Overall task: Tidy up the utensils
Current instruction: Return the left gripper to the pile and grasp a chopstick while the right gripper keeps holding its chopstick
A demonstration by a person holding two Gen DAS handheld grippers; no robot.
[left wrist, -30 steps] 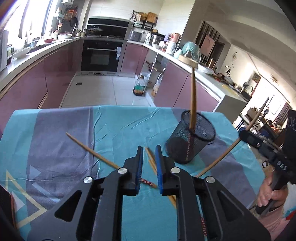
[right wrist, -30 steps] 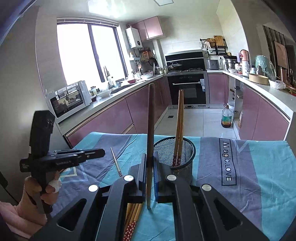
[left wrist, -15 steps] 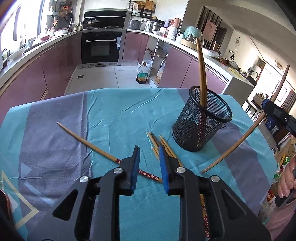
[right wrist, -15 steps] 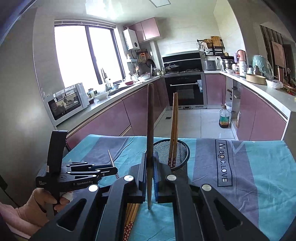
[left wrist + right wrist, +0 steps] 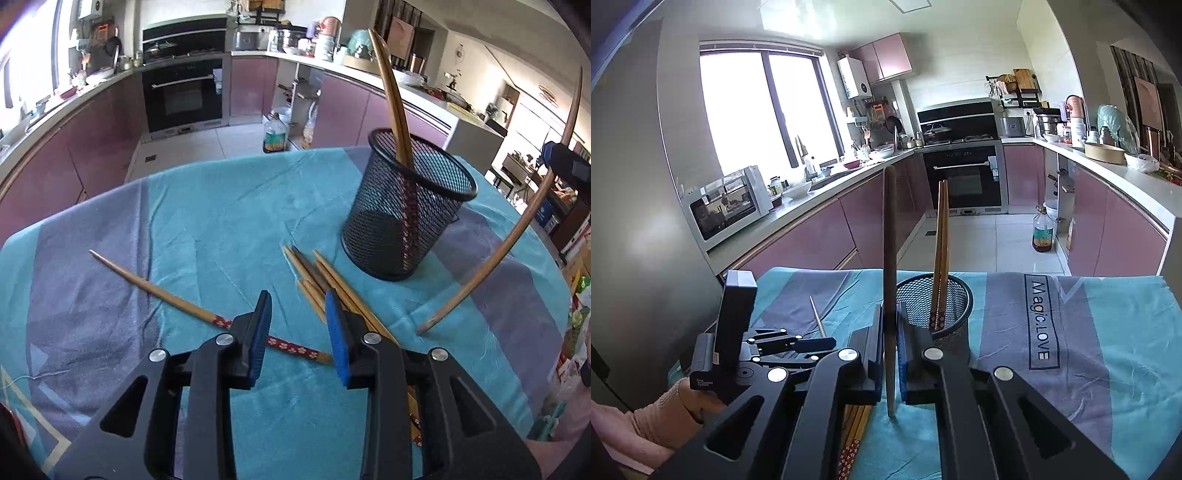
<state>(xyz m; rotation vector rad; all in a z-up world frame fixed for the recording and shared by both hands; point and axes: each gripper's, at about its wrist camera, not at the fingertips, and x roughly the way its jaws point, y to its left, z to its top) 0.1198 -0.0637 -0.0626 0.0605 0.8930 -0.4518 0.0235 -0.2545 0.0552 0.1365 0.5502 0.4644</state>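
Note:
My left gripper point(image 5: 297, 306) hovers low over the cloth, its jaws opening and its pads touching nothing. Below the gap lies a single chopstick with a red patterned end point(image 5: 207, 315). A pile of several chopsticks point(image 5: 317, 280) lies just ahead of the right finger. The black mesh cup point(image 5: 406, 221) stands beyond with two chopsticks point(image 5: 391, 92) in it. My right gripper point(image 5: 889, 314) is shut on a brown chopstick point(image 5: 889, 240), held upright just left of the mesh cup point(image 5: 955, 299). In the left wrist view that held chopstick point(image 5: 517, 229) has its lower tip close to the cloth.
A teal and grey cloth point(image 5: 221, 221) covers the table, lettered on its right part point(image 5: 1041, 321). A person's hand point(image 5: 683, 402) holds the left gripper's body point(image 5: 738, 325) at the table's left edge. Kitchen counters and an oven stand beyond the table.
My left gripper has come down toward the cloth and its jaws have spread apart. The loose chopsticks and the cup look nearer. The right gripper and its chopstick have stayed put.

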